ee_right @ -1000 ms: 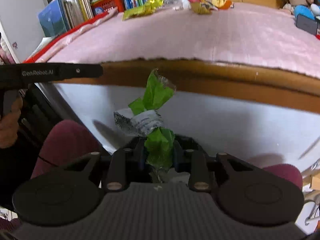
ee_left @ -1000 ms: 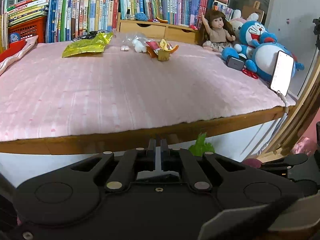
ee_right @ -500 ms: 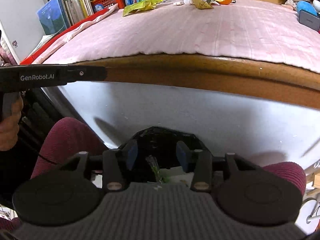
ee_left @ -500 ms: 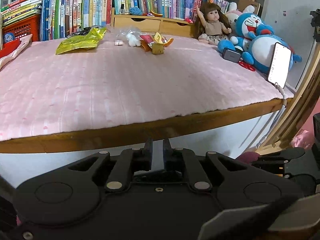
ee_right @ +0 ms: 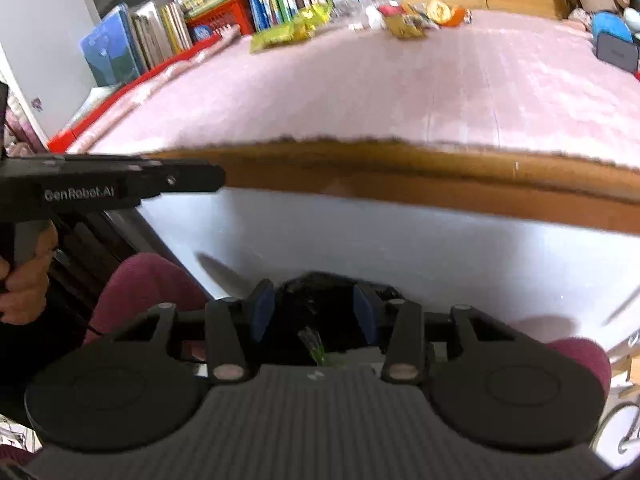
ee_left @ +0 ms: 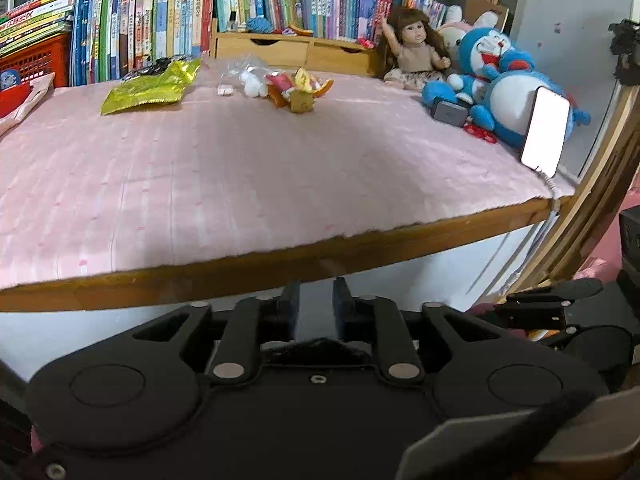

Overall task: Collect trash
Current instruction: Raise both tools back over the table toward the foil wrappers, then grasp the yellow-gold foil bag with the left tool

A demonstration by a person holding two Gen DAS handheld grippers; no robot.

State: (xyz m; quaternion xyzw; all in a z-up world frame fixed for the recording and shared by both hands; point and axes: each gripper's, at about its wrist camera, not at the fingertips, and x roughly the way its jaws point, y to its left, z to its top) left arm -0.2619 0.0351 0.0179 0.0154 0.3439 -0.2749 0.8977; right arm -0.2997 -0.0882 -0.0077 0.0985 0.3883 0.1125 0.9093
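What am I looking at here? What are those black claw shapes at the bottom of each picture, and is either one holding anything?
No robot: a person holds a two-finger grabbing tool in each hand, each with a camera looking along its fingers. One picture is from the left gripper, whose jaws have just been opening with nothing between them. The other is from the right gripper, open over a black bag where a green wrapper lies loose. Ahead is a pink cloth on a wooden table. At its far side lie trash: a yellow-green snack bag, a white wad and crumpled wrappers. At its far right sit a doll and blue plush toys.
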